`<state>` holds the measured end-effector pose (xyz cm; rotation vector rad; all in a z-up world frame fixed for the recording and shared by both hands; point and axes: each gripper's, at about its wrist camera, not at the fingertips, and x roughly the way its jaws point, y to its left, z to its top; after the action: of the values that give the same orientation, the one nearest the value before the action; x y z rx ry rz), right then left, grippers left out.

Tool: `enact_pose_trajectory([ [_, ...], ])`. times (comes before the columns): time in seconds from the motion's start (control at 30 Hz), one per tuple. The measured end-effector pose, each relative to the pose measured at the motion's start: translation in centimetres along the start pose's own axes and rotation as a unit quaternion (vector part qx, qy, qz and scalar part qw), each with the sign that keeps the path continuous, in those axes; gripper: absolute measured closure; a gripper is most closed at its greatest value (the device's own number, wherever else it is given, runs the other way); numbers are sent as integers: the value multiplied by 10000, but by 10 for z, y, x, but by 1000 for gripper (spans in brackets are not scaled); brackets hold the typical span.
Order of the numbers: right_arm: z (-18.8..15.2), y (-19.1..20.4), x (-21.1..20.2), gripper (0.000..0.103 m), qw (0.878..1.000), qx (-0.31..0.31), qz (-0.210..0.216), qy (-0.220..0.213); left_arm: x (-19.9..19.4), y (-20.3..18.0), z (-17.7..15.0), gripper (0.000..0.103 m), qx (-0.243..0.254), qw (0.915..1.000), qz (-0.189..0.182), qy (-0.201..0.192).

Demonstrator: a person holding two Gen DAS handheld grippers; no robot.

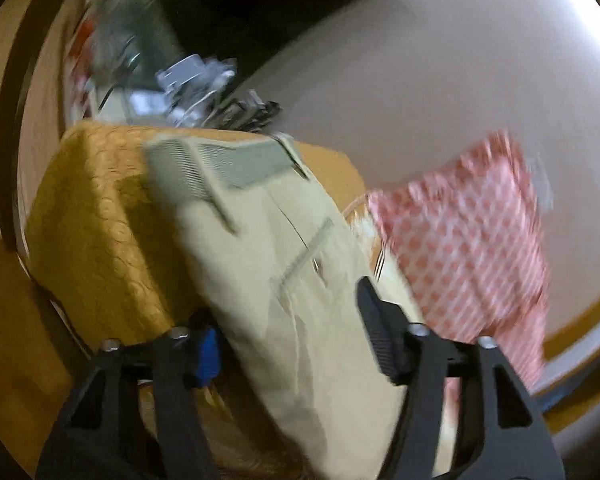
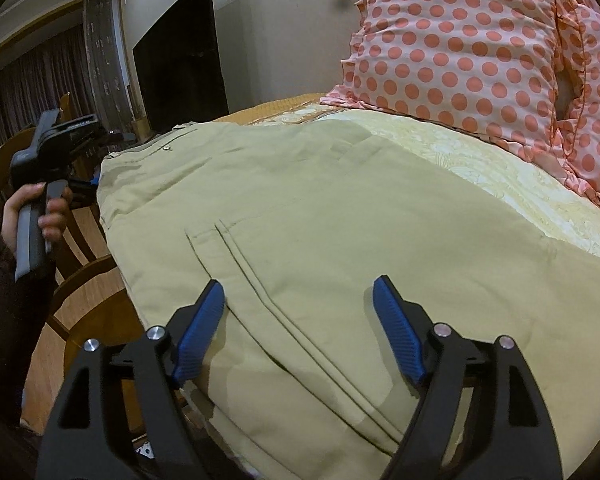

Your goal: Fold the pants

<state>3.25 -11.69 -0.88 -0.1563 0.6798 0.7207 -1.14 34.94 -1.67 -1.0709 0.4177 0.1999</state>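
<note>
Beige pants [image 2: 320,216] lie spread flat on the bed, waistband at the far left edge, seams running toward me. My right gripper [image 2: 298,322] is open, jaws wide, hovering just over the near part of the pants. My left gripper [image 1: 288,340] is open over the pants [image 1: 284,264], whose grey-lined waistband [image 1: 220,164] lies far from it. The left wrist view is blurred. The left gripper also shows in the right wrist view [image 2: 56,140], held by a hand beside the bed's left edge, apart from the cloth.
Two pink polka-dot pillows [image 2: 472,52] lie at the head of the bed, also in the left wrist view [image 1: 472,236]. A yellow bedspread [image 1: 100,220] covers the bed. A wooden chair [image 2: 80,264] stands at the left. A dark doorway [image 2: 180,56] is behind.
</note>
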Motion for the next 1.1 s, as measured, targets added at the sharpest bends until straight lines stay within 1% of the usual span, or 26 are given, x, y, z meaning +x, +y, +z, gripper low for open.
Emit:
enact_pose_trajectory([
  [0.03, 0, -1, 0, 26, 10000, 31, 21, -17, 2, 4, 3, 56, -149, 9999, -32, -27],
  [0.07, 0, -2, 0, 26, 9999, 88, 64, -44, 8, 6, 4, 75, -215, 9998, 55, 10],
  [0.1, -1, -3, -1, 26, 9998, 137, 110, -63, 12, 4, 4, 87, -100, 9995, 285, 23],
  [0.17, -1, -5, -4, 27, 9993, 266, 240, -101, 12, -3, 3, 91, 125, 9987, 489, 47],
  [0.23, -3, -10, -12, 27, 9983, 421, 374, -176, 9, -16, 6, 92, 378, 9974, 604, 67],
  [0.3, -4, -18, -25, 27, 9962, 619, 492, -367, 3, -46, 7, 93, 846, 9943, 642, 3],
  [0.33, -4, -22, -32, 27, 9950, 697, 521, -481, -1, -74, 3, 93, 1285, 9897, 624, -63],
  [0.37, -5, -29, -44, 27, 9931, 816, 522, -667, -2, -95, -3, 93, 1608, 9852, 588, -85],
  [0.43, -6, -47, -69, 27, 9878, 1069, 446, -1041, -3, -143, -22, 93, 2306, 9722, 405, -39],
  [0.5, -9, -65, -90, 27, 9812, 1358, 326, -1331, -2, -201, -60, 93, 3204, 9472, 134, 63],
  [0.53, -12, -80, -103, 27, 9749, 1610, 257, -1518, -2, -233, -92, 93, 3740, 9272, -129, 176],
  [0.57, -16, -93, -114, 27, 9688, 1841, 188, -1648, -3, -254, -120, 93, 4104, 9104, -394, 331],
  [0.6, -21, -105, -122, 27, 9630, 2053, 104, -1744, -2, -267, -140, 93, 4332, 8980, -602, 483],
  [0.63, -26, -114, -129, 27, 9576, 2234, 24, -1821, -3, -279, -167, 93, 4587, 8817, -864, 691],
  [0.7, -44, -144, -147, 26, 9381, 2816, -157, -2013, -2, -295, -237, 93, 5106, 8400, -1353, 1237],
  [0.73, -51, -154, -153, 25, 9302, 3041, -190, -2046, 0, -295, -256, 93, 5228, 8286, -1431, 1403],
  [0.77, -62, -168, -160, 24, 9174, 3386, -193, -2080, 7, -292, -286, 93, 5376, 8109, -1519, 1744],
  [0.8, -71, -180, -164, 24, 9059, 3681, -157, -2088, 16, -285, -309, 93, 5439, 7993, -1486, 2078],
  [0.83, -80, -191, -167, 24, 8953, 3941, -76, -2076, 22, -279, -324, 93, 5476, 7914, -1433, 2307],
  [0.87, -85, -199, -169, 24, 8882, 4105, -7, -2064, 32, -268, -342, 93, 5426, 7850, -1433, 2624],
  [0.9, -91, -206, -170, 24, 8819, 4243, 62, -2055, 31, -262, -350, 93, 5421, 7819, -1495, 2692],
  [0.93, -94, -211, -171, 24, 8776, 4340, 118, -2032, 28, -261, -354, 93, 5518, 7788, -1466, 2599],
  [0.97, -96, -215, -169, 24, 8749, 4421, 212, -1964, 20, -262, -358, 93, 5685, 7742, -1412, 2400],
  [1.03, -94, -222, -161, 24, 8726, 4503, 390, -1854, 10, -268, -361, 93, 5695, 7777, -1461, 2227],
  [1.07, -93, -223, -156, 24, 8718, 4531, 513, -1789, 5, -269, -362, 93, 5707, 7780, -1487, 2165],
  [1.1, -93, -223, -152, 24, 8710, 4554, 618, -1736, 4, -271, -366, 93, 5791, 7731, -1450, 2141],
])
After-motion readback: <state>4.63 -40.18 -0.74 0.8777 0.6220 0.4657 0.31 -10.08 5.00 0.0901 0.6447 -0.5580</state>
